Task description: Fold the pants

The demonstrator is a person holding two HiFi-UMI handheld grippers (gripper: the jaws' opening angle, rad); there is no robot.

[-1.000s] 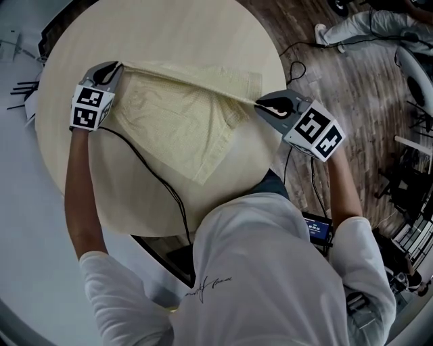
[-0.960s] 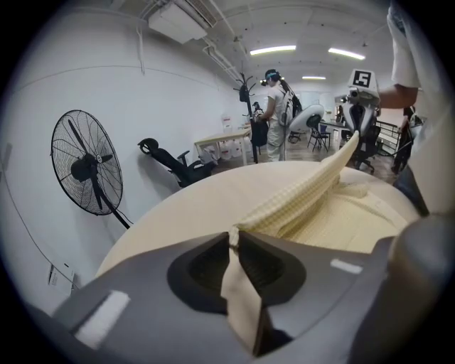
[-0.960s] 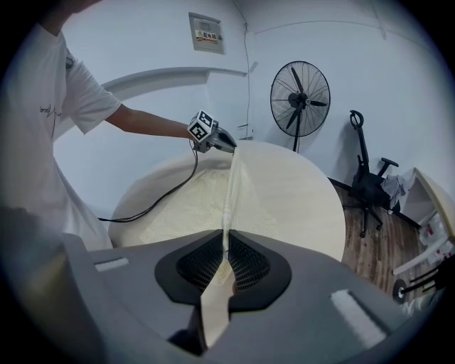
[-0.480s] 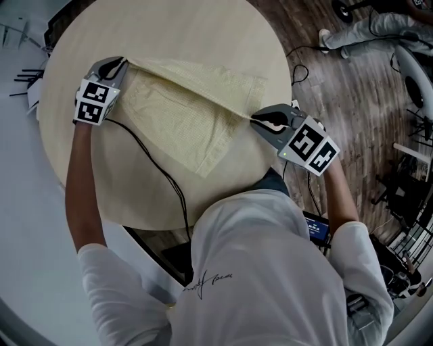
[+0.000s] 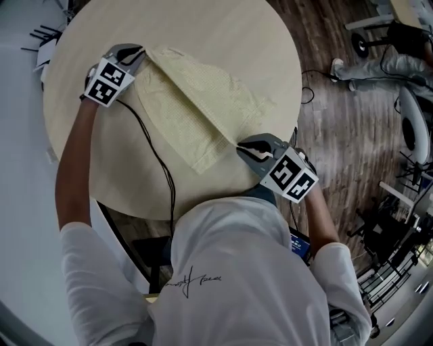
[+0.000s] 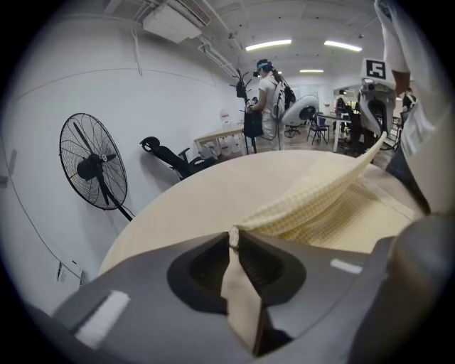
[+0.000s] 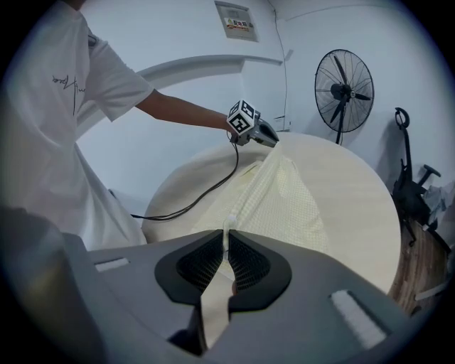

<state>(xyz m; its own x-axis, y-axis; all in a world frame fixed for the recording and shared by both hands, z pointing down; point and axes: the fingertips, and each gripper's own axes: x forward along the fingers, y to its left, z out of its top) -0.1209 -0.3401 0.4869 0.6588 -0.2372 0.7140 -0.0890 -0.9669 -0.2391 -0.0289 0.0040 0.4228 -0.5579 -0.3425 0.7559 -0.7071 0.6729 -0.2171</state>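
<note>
Pants [image 5: 203, 111]: I logged them on worktop [image 5: 203, 27], stretched taut. L gripper [image 5: 139, 51] & R gripper [image 5: 242, 147] jaws both clamped on fabric; pinch seen only in gripper views, full spread only in head view.

In the head view, the person's white shirt [image 5: 237, 270] covers the near rim of the table [image 5: 203, 34] at the lower middle of the frame. Two corners of the pants [image 5: 203, 108] are hidden inside the left gripper [image 5: 139, 52] at upper left and the right gripper [image 5: 241, 147] at centre right. In the right gripper view, the print on the wall sign [image 7: 238, 21] at the top is too small to read, and the foot of the fan [image 7: 343, 89] at upper right is behind the table.
</note>
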